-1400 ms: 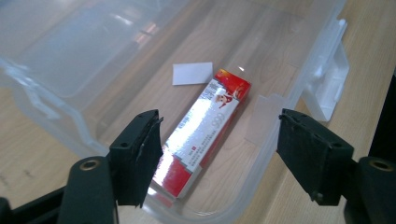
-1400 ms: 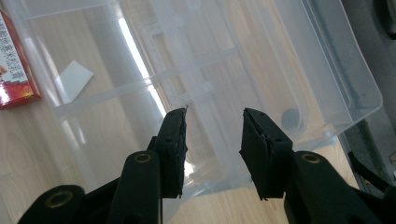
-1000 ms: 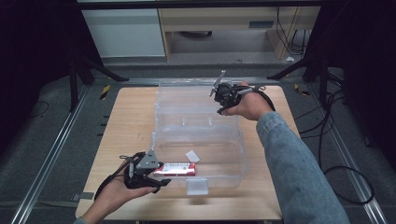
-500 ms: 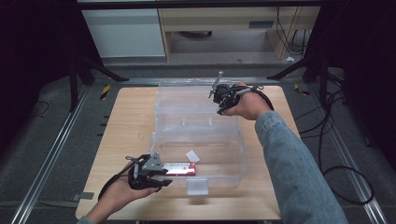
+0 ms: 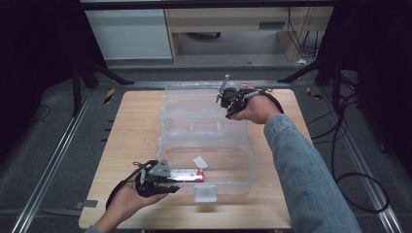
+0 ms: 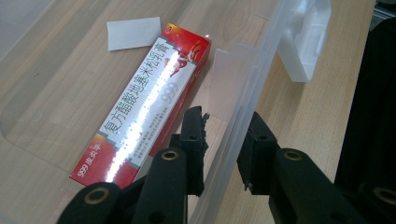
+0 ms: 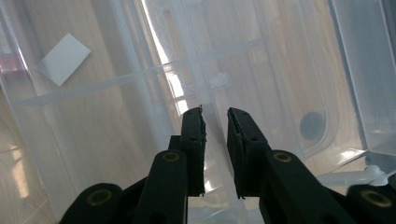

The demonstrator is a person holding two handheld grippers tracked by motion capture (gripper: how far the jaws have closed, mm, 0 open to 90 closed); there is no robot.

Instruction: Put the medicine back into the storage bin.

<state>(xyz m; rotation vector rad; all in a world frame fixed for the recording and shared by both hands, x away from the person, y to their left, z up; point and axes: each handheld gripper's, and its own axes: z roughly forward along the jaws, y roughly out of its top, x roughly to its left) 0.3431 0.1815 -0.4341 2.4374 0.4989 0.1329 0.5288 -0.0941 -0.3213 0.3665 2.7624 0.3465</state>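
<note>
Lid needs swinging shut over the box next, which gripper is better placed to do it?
Right. The right gripper has its jaws on the edge of the open lid at the far side. The left gripper straddles the near wall of the clear box beside the red carton, steadying it.

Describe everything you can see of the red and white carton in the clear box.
The red and white carton is a long, slim cardboard box, glossy, with red ends, a white middle band, Chinese print and "999" on it. It looks closed and undamaged. It lies flat on the floor of the clear plastic box, close along the near wall, beside a white paper slip. The left gripper straddles that wall next to it; nothing grips the carton.
</note>
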